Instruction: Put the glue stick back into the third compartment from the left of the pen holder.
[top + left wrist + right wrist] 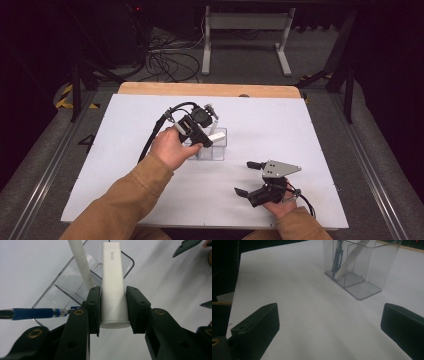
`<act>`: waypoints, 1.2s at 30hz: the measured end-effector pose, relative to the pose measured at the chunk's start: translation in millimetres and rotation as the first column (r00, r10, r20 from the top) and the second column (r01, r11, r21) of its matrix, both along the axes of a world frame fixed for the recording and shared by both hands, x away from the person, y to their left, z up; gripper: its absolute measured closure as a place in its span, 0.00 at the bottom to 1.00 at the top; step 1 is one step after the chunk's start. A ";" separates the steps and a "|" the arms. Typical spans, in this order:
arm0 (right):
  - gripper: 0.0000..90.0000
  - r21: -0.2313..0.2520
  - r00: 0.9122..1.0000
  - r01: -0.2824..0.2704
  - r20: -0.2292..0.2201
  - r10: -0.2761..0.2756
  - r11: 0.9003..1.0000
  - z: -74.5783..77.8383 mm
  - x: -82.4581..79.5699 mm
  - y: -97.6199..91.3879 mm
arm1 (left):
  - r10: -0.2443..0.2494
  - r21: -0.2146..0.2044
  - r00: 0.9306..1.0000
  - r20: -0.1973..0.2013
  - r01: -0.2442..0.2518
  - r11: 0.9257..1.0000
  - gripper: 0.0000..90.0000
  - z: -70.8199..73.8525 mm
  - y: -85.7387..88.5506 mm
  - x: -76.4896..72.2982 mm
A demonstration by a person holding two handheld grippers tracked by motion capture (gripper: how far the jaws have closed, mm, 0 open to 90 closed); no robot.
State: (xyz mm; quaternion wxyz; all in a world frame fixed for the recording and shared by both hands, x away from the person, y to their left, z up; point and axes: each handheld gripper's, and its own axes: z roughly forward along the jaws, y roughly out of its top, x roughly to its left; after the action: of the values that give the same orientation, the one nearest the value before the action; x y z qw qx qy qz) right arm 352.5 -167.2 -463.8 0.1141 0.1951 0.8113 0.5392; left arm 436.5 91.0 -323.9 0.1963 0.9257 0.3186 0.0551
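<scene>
My left gripper (210, 139) is shut on a white glue stick (113, 285), its black pads (93, 305) pressing both sides near the stick's base. The stick (216, 136) hangs over a clear plastic organizer (216, 151) at mid-table, its far end pointing into a compartment (125, 262). A white marker (80, 262) and a blue pen (32, 313) lean in the organizer's other compartments. My right gripper (245, 178) rests low near the table's front right, jaws wide open and empty (329, 322). It faces the organizer (372, 267), well short of it.
The white tabletop (300, 130) has a wooden strip (200, 89) along its far edge. Beyond it, cables (167, 60) and a white stand's legs (245, 30) are on the floor. Metal rails (47, 165) run along both sides of the table.
</scene>
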 end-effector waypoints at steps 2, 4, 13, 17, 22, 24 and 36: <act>0.03 0.001 1.000 0.000 0.000 0.000 1.000 0.0 0.1 0.0 | 0.000 0.005 1.000 -0.002 0.000 1.000 0.74 0.1 -0.7 0.6; 0.03 0.000 1.000 0.000 0.000 0.000 1.000 0.0 0.0 0.1 | -0.004 0.007 1.000 -0.005 0.004 1.000 0.74 0.1 -1.7 1.3; 0.03 0.004 1.000 -0.008 -0.003 0.008 1.000 0.0 -0.1 0.2 | -0.002 0.019 1.000 0.001 0.002 1.000 0.74 1.0 -3.4 2.2; 0.03 0.004 1.000 -0.009 -0.003 0.009 1.000 0.0 -0.2 0.2 | 0.000 0.023 1.000 -0.001 0.000 1.000 0.74 -0.1 -4.6 3.2; 0.03 0.005 1.000 -0.010 -0.002 0.010 1.000 0.1 -0.2 0.2 | 0.001 0.031 1.000 0.003 -0.002 1.000 0.73 0.6 -6.6 4.0; 0.03 0.004 1.000 -0.010 -0.003 0.010 1.000 0.0 -0.3 0.3 | 0.013 0.022 1.000 0.013 -0.014 1.000 0.74 -0.9 -8.7 3.7; 0.03 0.006 1.000 -0.010 -0.011 0.010 1.000 0.2 -1.1 0.5 | 0.003 0.023 1.000 0.026 -0.004 1.000 0.73 -4.0 -12.4 5.9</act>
State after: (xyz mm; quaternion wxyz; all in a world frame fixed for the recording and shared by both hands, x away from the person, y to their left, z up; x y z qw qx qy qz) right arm 351.3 -166.7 -463.6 0.1065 0.1943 0.8111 0.5412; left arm 442.4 78.6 -327.8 0.1896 0.9265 0.3170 0.0711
